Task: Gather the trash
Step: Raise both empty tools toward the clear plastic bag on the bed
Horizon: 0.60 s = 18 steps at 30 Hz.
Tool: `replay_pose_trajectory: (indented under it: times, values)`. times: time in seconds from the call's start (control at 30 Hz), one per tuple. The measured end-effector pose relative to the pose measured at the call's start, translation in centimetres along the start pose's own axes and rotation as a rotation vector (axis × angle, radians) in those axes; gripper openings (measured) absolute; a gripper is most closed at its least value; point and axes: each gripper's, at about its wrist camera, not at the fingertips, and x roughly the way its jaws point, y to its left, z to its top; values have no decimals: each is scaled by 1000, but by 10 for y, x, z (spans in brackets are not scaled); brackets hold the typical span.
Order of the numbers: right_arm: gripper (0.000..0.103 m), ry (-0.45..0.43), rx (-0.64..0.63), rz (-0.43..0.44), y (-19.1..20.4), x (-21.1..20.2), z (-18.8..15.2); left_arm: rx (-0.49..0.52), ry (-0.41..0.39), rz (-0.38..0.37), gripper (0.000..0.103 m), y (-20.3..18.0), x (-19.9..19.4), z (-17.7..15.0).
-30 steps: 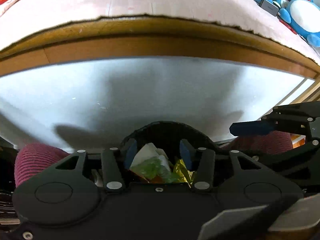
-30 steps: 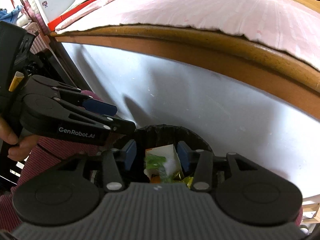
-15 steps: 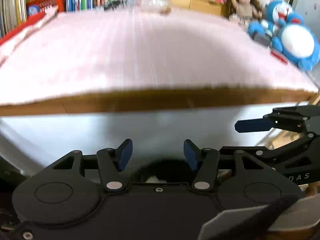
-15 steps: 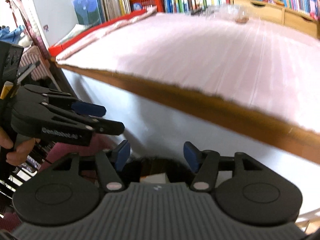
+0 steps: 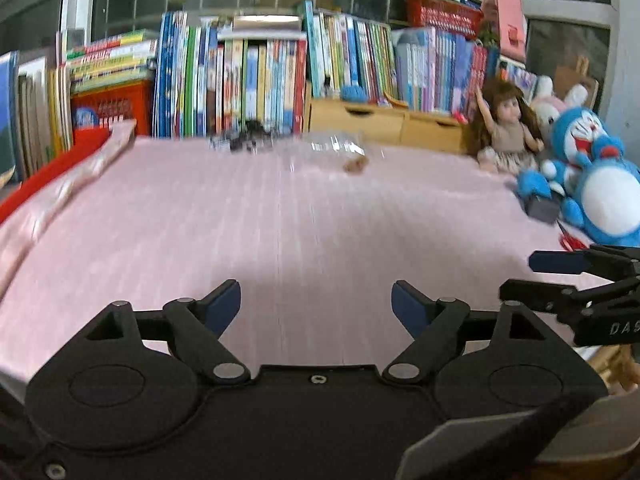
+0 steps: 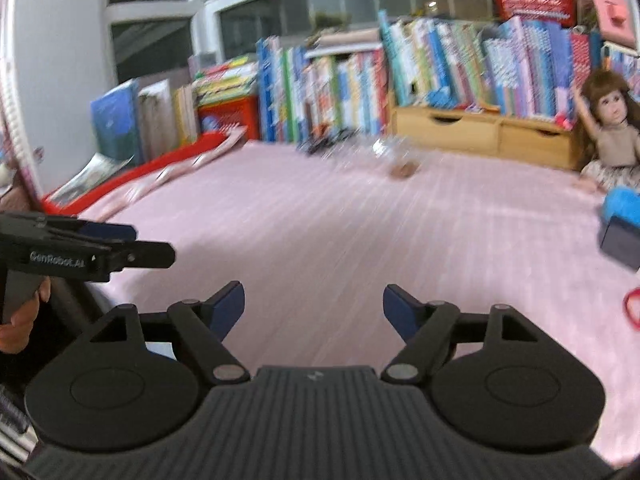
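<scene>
Both grippers hover over the near edge of a pink-sheeted bed (image 5: 280,220). My left gripper (image 5: 316,300) has its jaws opening wide with nothing between them. My right gripper (image 6: 313,302) is likewise opening and empty. Far across the bed lies a crumpled clear plastic wrapper (image 5: 340,150) with a brown scrap (image 5: 355,166) in it, blurred; the same clear plastic wrapper (image 6: 394,154) shows in the right wrist view. A small dark pile (image 5: 244,142) lies left of it. The right gripper (image 5: 580,280) shows at the right edge of the left wrist view. The left gripper (image 6: 92,250) shows at the left of the right one.
Books (image 5: 260,72) and wooden drawers (image 5: 380,120) line the far side. A doll (image 5: 506,128) and blue plush toys (image 5: 592,184) sit at the right, with a dark box (image 6: 622,236) and a red item (image 6: 632,308). A red-edged folded blanket (image 5: 60,184) runs along the left.
Both grippers rose from over the black bin of wrappers beside the bed and tilted up to face across the bed. Their jaws spread wider. The bin has dropped out of view.
</scene>
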Motion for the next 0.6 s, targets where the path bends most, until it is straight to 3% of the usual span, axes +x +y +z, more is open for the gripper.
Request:
replay_pose_trajectory:
  times: [0.27, 0.4, 0.6]
  values:
    - [87, -41, 190, -59, -45, 42, 46, -17, -39, 25, 87, 11, 63, 58]
    - [87, -35, 281, -88, -66, 73, 60, -85, -52, 48, 87, 21, 98, 81]
    - [87, -31, 165, -206, -72, 120, 79, -250, -83, 34, 92, 38, 153, 113]
